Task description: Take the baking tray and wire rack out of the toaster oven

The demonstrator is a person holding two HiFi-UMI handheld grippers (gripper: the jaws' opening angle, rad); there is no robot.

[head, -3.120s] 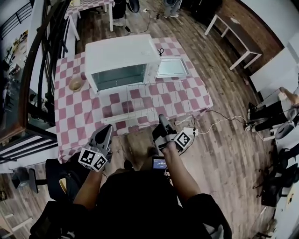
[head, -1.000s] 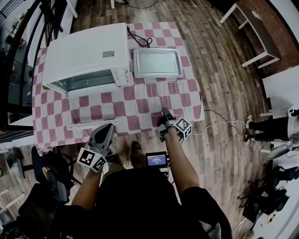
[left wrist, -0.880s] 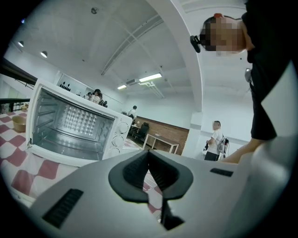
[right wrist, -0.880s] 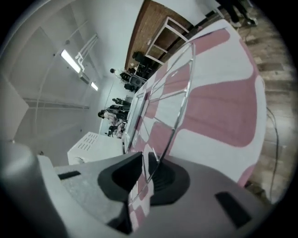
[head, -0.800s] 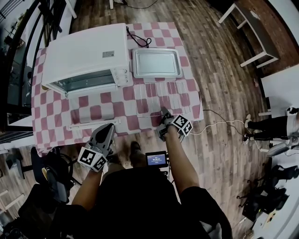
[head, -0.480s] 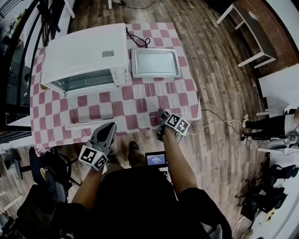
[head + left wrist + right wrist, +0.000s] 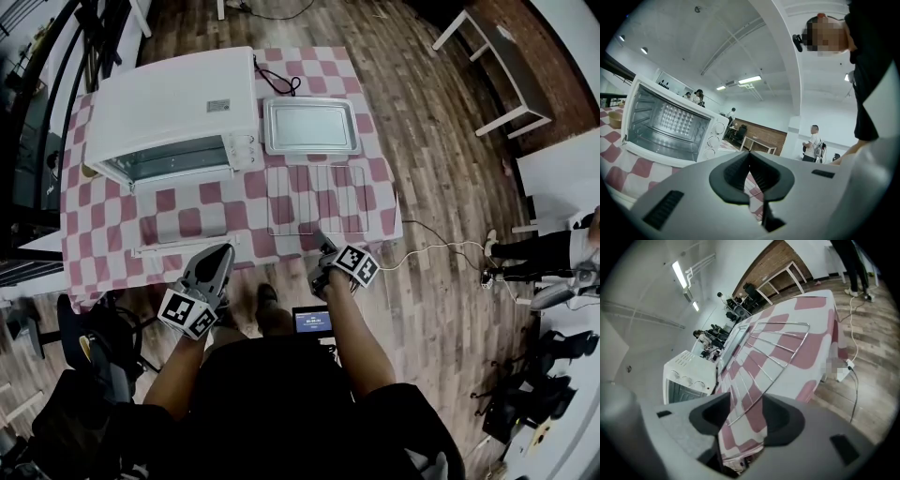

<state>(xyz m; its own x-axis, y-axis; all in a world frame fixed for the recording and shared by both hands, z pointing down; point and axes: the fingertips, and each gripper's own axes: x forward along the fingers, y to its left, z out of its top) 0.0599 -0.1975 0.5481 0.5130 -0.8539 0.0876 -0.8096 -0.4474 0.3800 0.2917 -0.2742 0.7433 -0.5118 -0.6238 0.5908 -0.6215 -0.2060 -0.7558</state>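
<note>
The white toaster oven (image 7: 173, 103) stands at the table's back left, its door folded down toward me (image 7: 183, 230). The baking tray (image 7: 311, 126) lies to the oven's right. In front of the tray, the wire rack (image 7: 317, 199) lies flat on the checked cloth. My right gripper (image 7: 321, 244) is at the rack's near edge. Its jaws have just been opening, and the rack's edge (image 7: 773, 352) shows in the gap with no pad on it. My left gripper (image 7: 217, 258) hangs shut and empty off the table's front edge, pointing at the oven (image 7: 670, 126).
The checked table (image 7: 103, 216) ends just before both grippers. A white cable (image 7: 441, 246) trails over the wooden floor at the right. A white bench (image 7: 487, 66) stands at the far right, a black railing runs along the left, and people stand far back in the room.
The right gripper's jaws opened off the rack's near edge and the hand drew back toward me. The rack stays flat on the cloth. The left gripper has not moved.
</note>
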